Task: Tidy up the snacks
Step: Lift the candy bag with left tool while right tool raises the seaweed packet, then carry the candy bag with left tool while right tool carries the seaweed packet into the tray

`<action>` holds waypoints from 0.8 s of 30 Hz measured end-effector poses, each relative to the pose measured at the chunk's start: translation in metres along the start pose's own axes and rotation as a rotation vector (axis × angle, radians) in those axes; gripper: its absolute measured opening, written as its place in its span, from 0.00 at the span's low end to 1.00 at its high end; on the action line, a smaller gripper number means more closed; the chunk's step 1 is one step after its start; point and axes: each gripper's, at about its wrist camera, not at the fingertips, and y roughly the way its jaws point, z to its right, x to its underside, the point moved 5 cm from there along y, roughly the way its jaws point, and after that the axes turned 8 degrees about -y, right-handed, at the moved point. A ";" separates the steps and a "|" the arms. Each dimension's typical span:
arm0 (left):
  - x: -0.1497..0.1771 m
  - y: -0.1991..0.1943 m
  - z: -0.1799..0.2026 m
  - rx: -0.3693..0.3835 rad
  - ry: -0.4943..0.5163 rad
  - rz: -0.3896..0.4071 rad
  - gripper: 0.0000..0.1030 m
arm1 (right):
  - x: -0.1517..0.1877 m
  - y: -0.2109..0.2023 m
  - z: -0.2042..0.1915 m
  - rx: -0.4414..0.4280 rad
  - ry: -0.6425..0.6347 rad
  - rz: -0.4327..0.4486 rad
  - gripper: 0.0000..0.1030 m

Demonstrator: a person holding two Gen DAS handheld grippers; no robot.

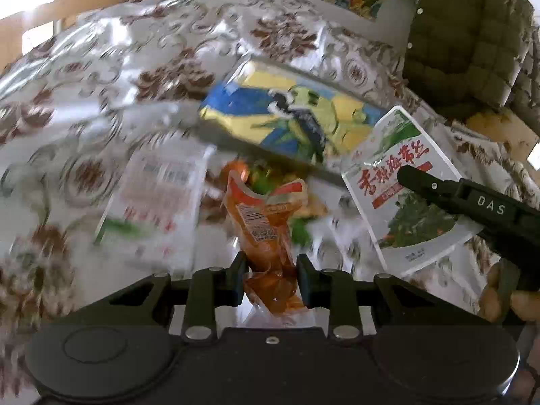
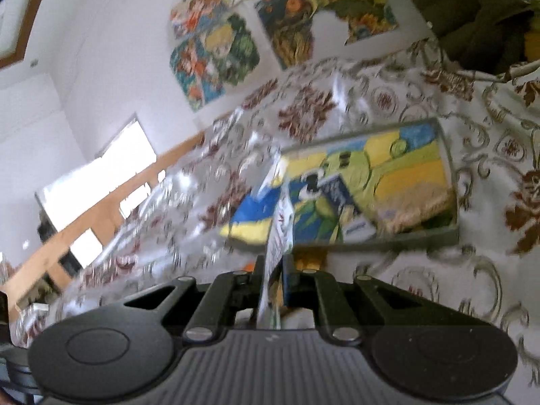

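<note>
Snacks are out on a table [image 1: 101, 67] with a shiny flowered cloth. The biggest thing on it is a flat tray [image 1: 290, 114] with a yellow, blue and green picture inside. A green puffy coat [image 1: 469, 33] sits past the far right corner. A white pack [image 1: 155, 199] lies on the cloth near the tray, too blurry to read. The left gripper [image 1: 270, 280] is partly closed and squeezes an orange pack [image 1: 263, 226], which hangs above the cloth in front of the tray. The right gripper [image 2: 273, 280] is shut tight on a thin seaweed pack [image 1: 401, 185] with red letters, held beside the tray's right end.
</note>
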 end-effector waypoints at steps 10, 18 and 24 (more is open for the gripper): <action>-0.063 0.051 0.023 0.050 0.041 0.040 0.31 | -0.011 0.038 0.040 0.014 0.080 0.033 0.09; -0.115 0.097 0.039 0.051 0.077 0.090 0.31 | -0.041 0.076 0.078 0.020 0.178 0.143 0.09; -0.136 0.137 0.050 0.042 0.125 0.073 0.31 | -0.052 0.093 0.099 0.065 0.143 0.181 0.09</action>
